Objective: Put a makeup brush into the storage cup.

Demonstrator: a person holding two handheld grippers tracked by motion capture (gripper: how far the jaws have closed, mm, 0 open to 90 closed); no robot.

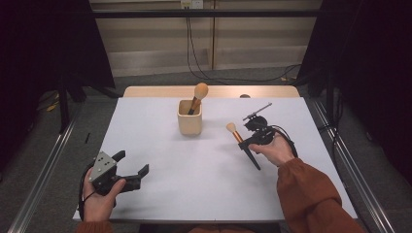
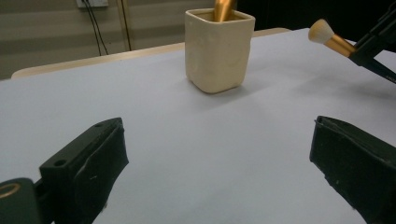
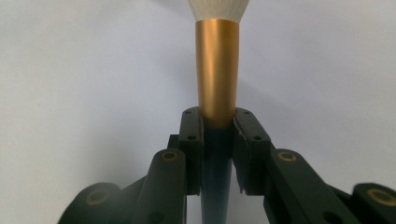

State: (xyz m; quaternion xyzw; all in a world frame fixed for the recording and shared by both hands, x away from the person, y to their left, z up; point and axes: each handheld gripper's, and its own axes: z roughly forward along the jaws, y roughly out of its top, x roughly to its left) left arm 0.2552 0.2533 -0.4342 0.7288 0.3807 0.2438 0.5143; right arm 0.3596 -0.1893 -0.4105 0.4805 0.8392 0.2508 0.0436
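The makeup brush with a pale bristle head, gold ferrule and dark handle [image 1: 241, 143] is lifted off the white table [image 1: 194, 170], clamped at the ferrule's base by the right gripper [image 1: 245, 141]. Just left of it stands a cream square ceramic cup [image 1: 189, 121] holding a second brush [image 1: 198, 96]. The left gripper [image 1: 130, 167] rests near the table's front corner, jaws spread wide with nothing between them.

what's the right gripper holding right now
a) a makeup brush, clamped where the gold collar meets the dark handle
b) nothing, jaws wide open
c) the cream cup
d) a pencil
a: in the right gripper view the right gripper has both jaws pressed on the makeup brush at the bottom of its gold collar, and the high view shows the brush lifted to the right of the cream cup.
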